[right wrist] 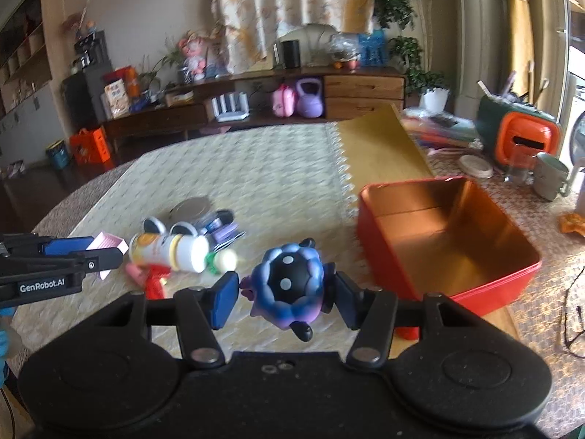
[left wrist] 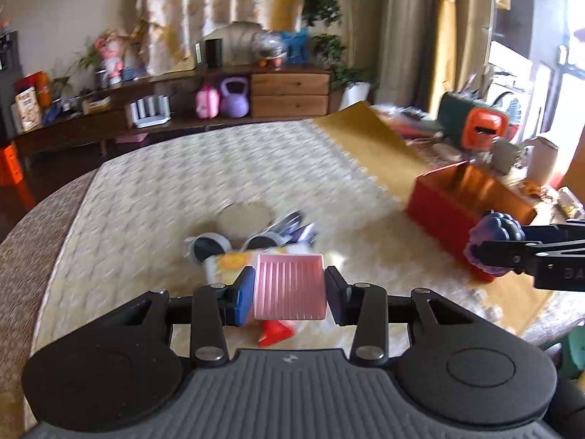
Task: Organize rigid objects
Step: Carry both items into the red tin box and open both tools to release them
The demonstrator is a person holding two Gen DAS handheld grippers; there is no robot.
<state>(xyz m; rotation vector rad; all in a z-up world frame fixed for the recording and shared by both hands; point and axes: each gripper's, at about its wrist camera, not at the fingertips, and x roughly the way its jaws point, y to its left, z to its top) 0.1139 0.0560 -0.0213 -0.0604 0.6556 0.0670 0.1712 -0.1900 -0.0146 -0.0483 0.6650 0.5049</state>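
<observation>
My left gripper (left wrist: 289, 294) is shut on a pink ribbed block (left wrist: 289, 287), held above a pile of small objects (left wrist: 252, 243) on the table. My right gripper (right wrist: 285, 292) is shut on a blue-purple round toy figure (right wrist: 289, 285) with white dots, held above the table left of the open red tin box (right wrist: 449, 241). In the left wrist view the right gripper (left wrist: 486, 252) with the toy (left wrist: 497, 230) is in front of the red box (left wrist: 457, 205). In the right wrist view the left gripper (right wrist: 95, 252) holds the pink block (right wrist: 106, 243) beside a white-capped bottle (right wrist: 168, 252).
The pile holds a round metal lid (right wrist: 192, 208), small black-and-white pieces (right wrist: 182, 228), purple packets (right wrist: 223, 234) and a red piece (right wrist: 155, 285). A yellow mat (right wrist: 376, 150), a mug (right wrist: 552, 175) and an orange-green device (right wrist: 523, 135) lie behind the box. The table edge curves at left.
</observation>
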